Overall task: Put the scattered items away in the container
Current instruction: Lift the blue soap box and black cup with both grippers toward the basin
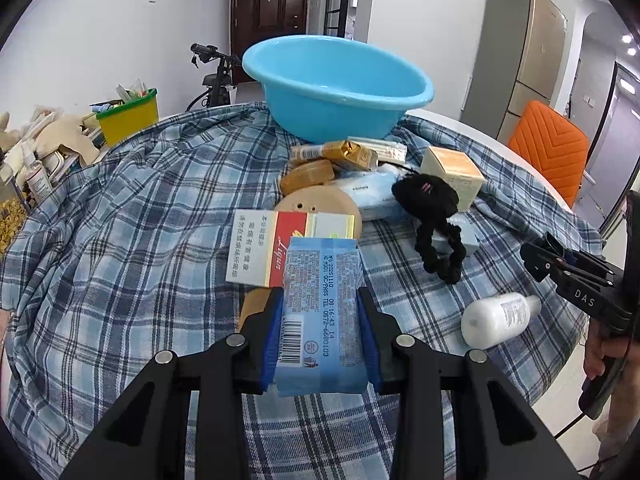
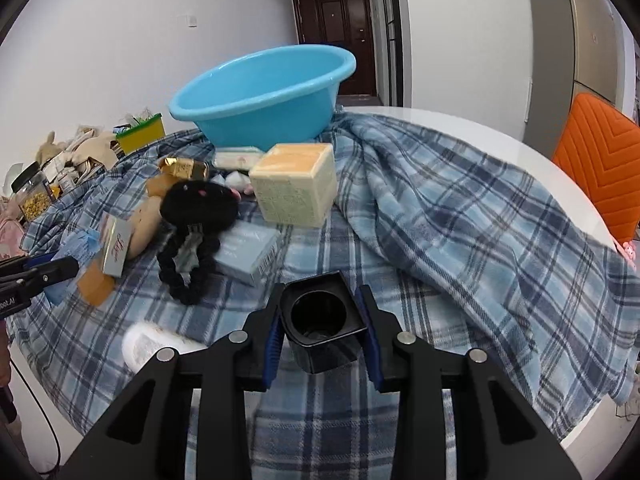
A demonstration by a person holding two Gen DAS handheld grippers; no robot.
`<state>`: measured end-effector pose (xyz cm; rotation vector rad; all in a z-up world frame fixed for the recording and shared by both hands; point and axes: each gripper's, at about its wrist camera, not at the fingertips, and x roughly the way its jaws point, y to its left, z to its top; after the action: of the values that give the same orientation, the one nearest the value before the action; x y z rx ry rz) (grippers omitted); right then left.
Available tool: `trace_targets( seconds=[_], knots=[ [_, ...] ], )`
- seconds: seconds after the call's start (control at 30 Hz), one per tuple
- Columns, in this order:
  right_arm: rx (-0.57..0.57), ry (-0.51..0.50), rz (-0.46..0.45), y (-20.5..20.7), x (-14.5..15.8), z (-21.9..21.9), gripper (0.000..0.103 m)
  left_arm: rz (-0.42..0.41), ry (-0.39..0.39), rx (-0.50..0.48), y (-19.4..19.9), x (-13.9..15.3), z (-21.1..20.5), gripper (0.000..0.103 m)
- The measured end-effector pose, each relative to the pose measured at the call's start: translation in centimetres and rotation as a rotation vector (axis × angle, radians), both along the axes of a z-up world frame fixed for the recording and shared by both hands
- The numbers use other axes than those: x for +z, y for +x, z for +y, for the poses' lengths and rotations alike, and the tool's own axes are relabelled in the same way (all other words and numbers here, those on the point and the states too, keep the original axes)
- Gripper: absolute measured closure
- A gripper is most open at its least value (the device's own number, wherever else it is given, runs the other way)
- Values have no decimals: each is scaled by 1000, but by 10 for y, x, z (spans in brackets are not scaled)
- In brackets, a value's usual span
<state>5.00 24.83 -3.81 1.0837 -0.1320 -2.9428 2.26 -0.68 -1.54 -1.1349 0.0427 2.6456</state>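
My left gripper [image 1: 320,294] is shut on a blue wrapped tissue pack [image 1: 320,312], held just above the plaid cloth. My right gripper [image 2: 320,296] is shut on a small black square cup [image 2: 320,320], with both blue pads against its sides. The light blue basin [image 1: 336,116] [image 2: 260,128] stands empty at the far side of the table. In front of it lie a cream box [image 2: 296,184], a black plush hair tie [image 2: 200,204], a pale blue box [image 2: 248,252], a red and white carton [image 1: 260,248] and a white bottle [image 1: 500,320].
A blue plaid cloth [image 1: 140,220] covers the round white table [image 2: 480,128] and is bunched up at the right. A yellow-green bin [image 1: 128,116] and jars crowd the left edge. An orange chair [image 1: 548,148] stands beyond the right edge.
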Motion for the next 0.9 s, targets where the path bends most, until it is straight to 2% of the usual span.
trace_targets(
  seconds=[0.1, 0.2, 0.47, 0.53, 0.73, 0.9],
  knots=[
    [0, 29, 77, -1, 22, -11, 71, 39, -9, 9, -3, 9, 1, 66],
    [10, 49, 149, 0, 44, -22, 71, 112, -3, 19, -4, 24, 2, 66],
    [23, 69, 348, 15, 99, -43, 71, 398, 18, 49, 15, 76, 5, 66],
    [22, 86, 389, 22, 108, -48, 71, 446, 12, 54, 21, 84, 7, 66],
    [24, 112, 441, 42, 121, -57, 72, 421, 8, 58, 24, 86, 6, 66],
    [34, 125, 444, 44, 123, -62, 72, 397, 1, 59, 24, 81, 6, 66]
  ],
)
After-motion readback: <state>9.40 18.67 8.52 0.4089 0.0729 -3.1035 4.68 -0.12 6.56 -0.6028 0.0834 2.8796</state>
